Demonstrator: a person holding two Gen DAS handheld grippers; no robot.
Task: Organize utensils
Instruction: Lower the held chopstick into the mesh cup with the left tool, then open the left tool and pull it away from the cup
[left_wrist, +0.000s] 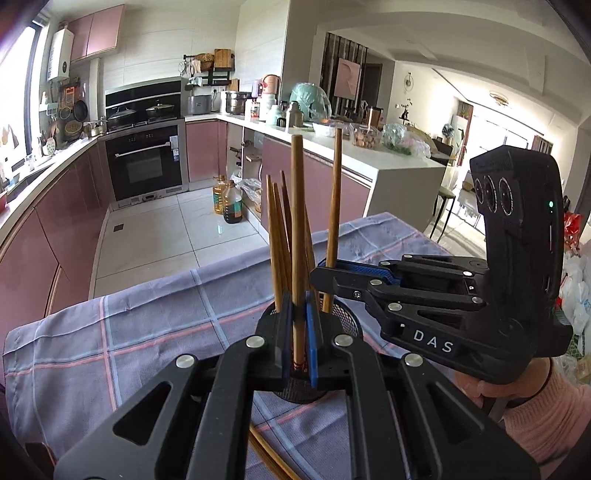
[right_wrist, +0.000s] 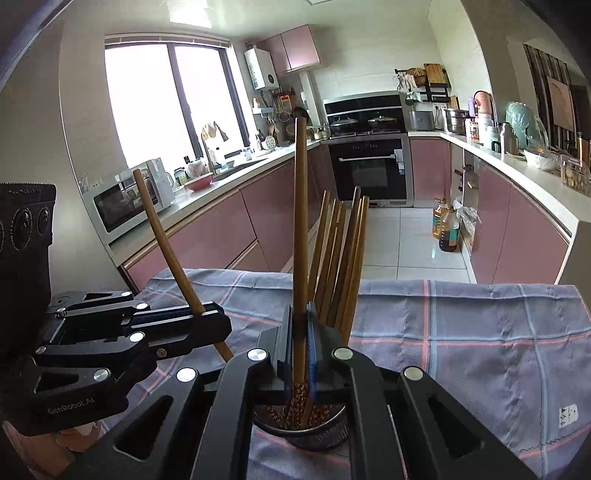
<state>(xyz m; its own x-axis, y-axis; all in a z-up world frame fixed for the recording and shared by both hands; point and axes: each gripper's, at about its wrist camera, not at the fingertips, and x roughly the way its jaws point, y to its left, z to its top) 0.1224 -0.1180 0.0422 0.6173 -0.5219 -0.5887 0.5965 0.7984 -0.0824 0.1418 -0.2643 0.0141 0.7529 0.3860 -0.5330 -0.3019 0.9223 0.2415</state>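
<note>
- The left gripper (left_wrist: 298, 343) fills the lower centre of the left wrist view, pointing forward and level, clamped on one chopstick (left_wrist: 297, 236) that stands upright between its blue pads.
- The lower end of that chopstick dips toward the black mesh holder (left_wrist: 347, 317) sitting on the tabletop (left_wrist: 147, 332), which is covered with a blue checked cloth.
- In the same view the right gripper (left_wrist: 325, 269) reaches in from the right edge, held sideways by a hand (left_wrist: 476, 387) in a pink sleeve at lower right; its jaws are closed on a second chopstick (left_wrist: 335, 206), held nearly vertical above the holder's rim.
- A bundle of chopsticks (left_wrist: 280, 229) already stands in the holder, fanning upward behind the left gripper's pads.
- In the right wrist view the right gripper (right_wrist: 300, 347) sits at lower centre, its chopstick (right_wrist: 300, 221) rising straight up, with the holder (right_wrist: 314, 432) directly below it.
- There the left gripper (right_wrist: 207, 321) enters from the left edge, its chopstick (right_wrist: 166, 243) leaning toward the upper left.
- One loose chopstick (left_wrist: 266, 454) lies on the cloth at the bottom of the left wrist view.
</note>
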